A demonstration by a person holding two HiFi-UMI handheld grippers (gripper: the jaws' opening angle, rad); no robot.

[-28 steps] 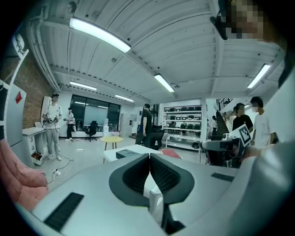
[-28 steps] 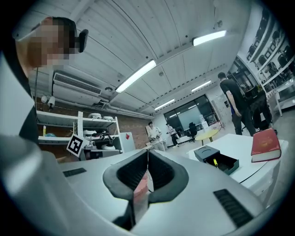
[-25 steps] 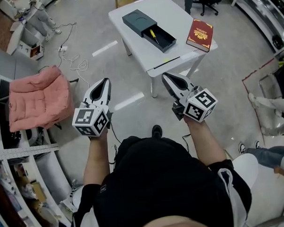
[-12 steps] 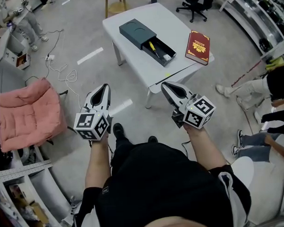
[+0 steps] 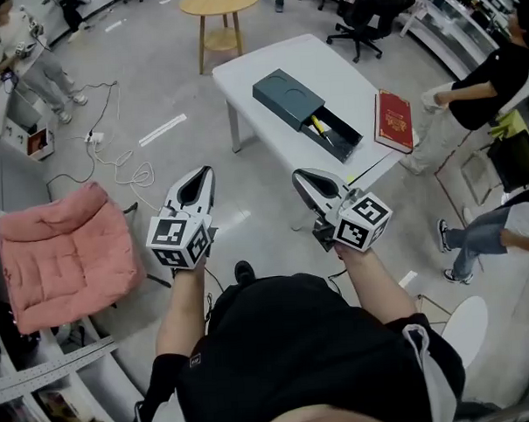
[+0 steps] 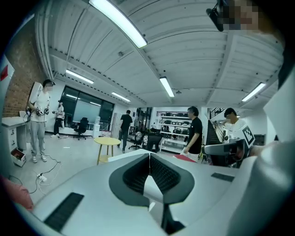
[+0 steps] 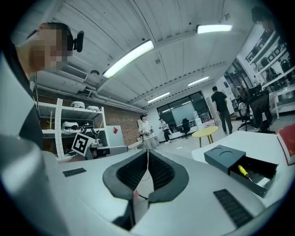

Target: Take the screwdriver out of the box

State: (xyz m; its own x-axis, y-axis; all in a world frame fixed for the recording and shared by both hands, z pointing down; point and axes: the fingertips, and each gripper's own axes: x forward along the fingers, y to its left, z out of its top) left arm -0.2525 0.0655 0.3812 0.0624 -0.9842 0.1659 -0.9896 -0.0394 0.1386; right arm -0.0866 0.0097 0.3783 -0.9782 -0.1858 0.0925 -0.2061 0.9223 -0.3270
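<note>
L gripper [image 5: 205, 172] + R gripper [image 5: 298, 174]: both 2-jaw sets clenched, empty, tips aimed at table [image 5: 267, 70], well short of it; prob. approach posture. Target screwdriver [image 5: 320, 131] lies in box [image 5: 286, 98], in pulled-out drawer [image 5: 342, 141], so reachable from above.

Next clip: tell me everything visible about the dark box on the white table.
The box is a flat, dark slate-grey case, matte, like card or plastic, with round recesses in its top. It lies flat and diagonal on the white table, its drawer slid out toward the table's near corner. A yellow-handled screwdriver lies in the drawer. A red book lies beside the box, apart from it. Nothing else touches it.
</note>
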